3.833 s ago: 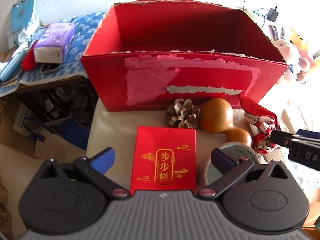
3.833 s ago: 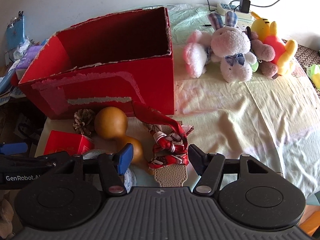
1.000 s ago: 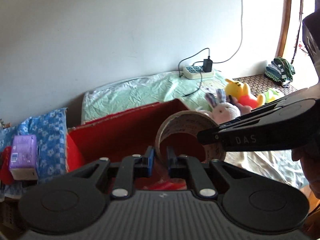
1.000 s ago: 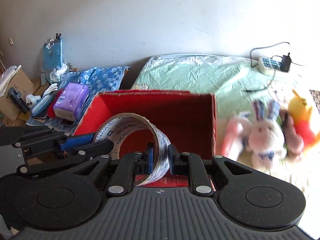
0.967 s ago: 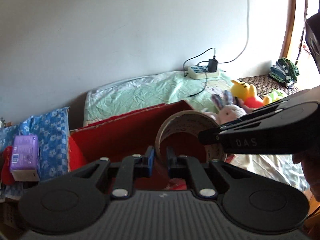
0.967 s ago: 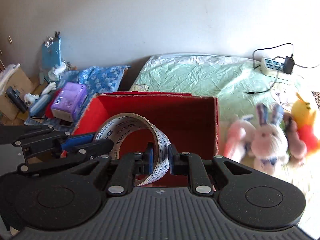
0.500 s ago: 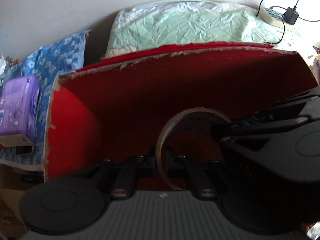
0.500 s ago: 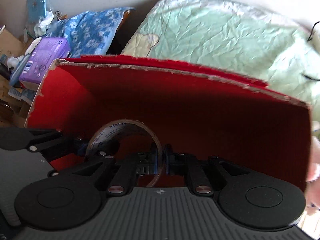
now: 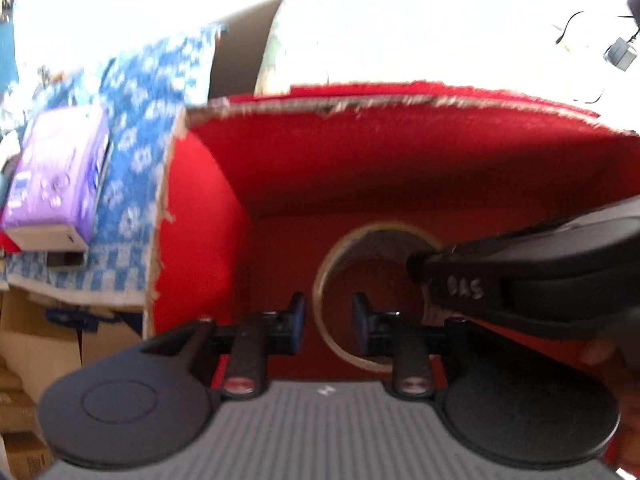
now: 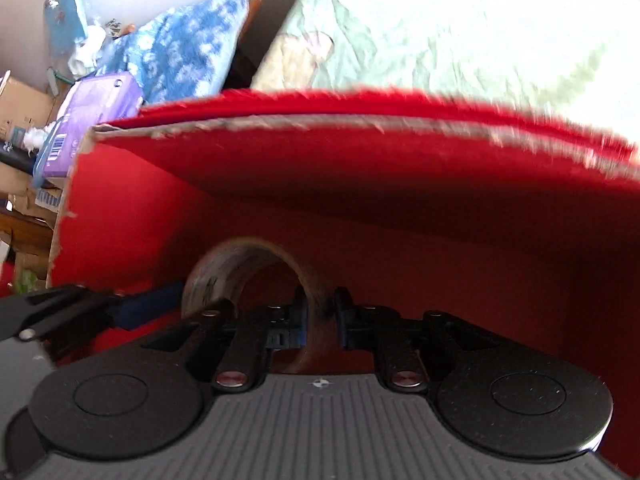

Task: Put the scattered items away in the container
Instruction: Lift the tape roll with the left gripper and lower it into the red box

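A roll of clear tape (image 9: 344, 248) stands on edge low inside the red cardboard box (image 9: 400, 160). My left gripper (image 9: 328, 322) straddles the roll's near rim; its jaws are opening and the pads stand clear of the rim. My right gripper (image 10: 320, 316) reaches in from the right, and its dark body crosses the left wrist view. Its jaws are opening, but its pads still sit against the wall of the tape roll (image 10: 240, 256). In the right wrist view the left gripper's fingers (image 10: 148, 304) show at the left. The box (image 10: 360, 168) fills both views.
A purple pack (image 9: 60, 176) lies on a blue patterned cloth (image 9: 136, 100) left of the box. Brown cardboard boxes (image 9: 40, 340) stand below it. A pale green sheet (image 10: 440, 40) spreads behind the box. A hand (image 9: 600, 360) shows at the right edge.
Both grippers came down with the tape roll from above the box into it. The left jaws have parted from the roll's rim.
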{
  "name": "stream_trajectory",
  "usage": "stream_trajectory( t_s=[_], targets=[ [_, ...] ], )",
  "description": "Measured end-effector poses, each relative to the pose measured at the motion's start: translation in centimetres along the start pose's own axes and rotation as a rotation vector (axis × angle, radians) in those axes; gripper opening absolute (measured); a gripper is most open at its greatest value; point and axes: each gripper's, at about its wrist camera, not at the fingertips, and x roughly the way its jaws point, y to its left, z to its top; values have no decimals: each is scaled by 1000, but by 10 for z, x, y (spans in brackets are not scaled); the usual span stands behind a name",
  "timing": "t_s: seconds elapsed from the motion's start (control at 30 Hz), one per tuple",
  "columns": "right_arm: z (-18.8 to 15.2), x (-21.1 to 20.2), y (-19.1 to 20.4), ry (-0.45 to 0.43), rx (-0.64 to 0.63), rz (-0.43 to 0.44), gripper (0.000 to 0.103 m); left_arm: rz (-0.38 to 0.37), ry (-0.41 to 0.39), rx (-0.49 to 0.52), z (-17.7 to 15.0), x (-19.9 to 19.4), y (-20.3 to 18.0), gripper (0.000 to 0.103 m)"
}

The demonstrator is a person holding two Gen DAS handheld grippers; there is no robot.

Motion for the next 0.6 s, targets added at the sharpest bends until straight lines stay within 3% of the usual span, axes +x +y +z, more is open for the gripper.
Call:
stream_trajectory(
  t_s=[0.2, 0.33, 0.37, 0.4, 0.43, 0.6],
  targets=[
    [3, 6, 7, 32, 49, 55, 18, -71, -96, -30, -12, -26, 9, 31],
    [6, 14, 22, 54, 52, 95, 19, 9, -100, 3, -18, -31, 3, 9],
    [7, 16, 25, 50, 39, 96, 19, 12, -99, 4, -19, -31, 4, 10],
    [8, 17, 28, 41, 22, 96, 21, 11, -99, 4, -19, -31, 5, 23],
    [10, 18, 31, 32, 6, 97, 23, 10, -99, 3, -20, -30, 6, 30],
    [13, 20, 32, 22, -55, 105, 23, 17, -100, 8, -23, -27, 6, 30]
  ],
)
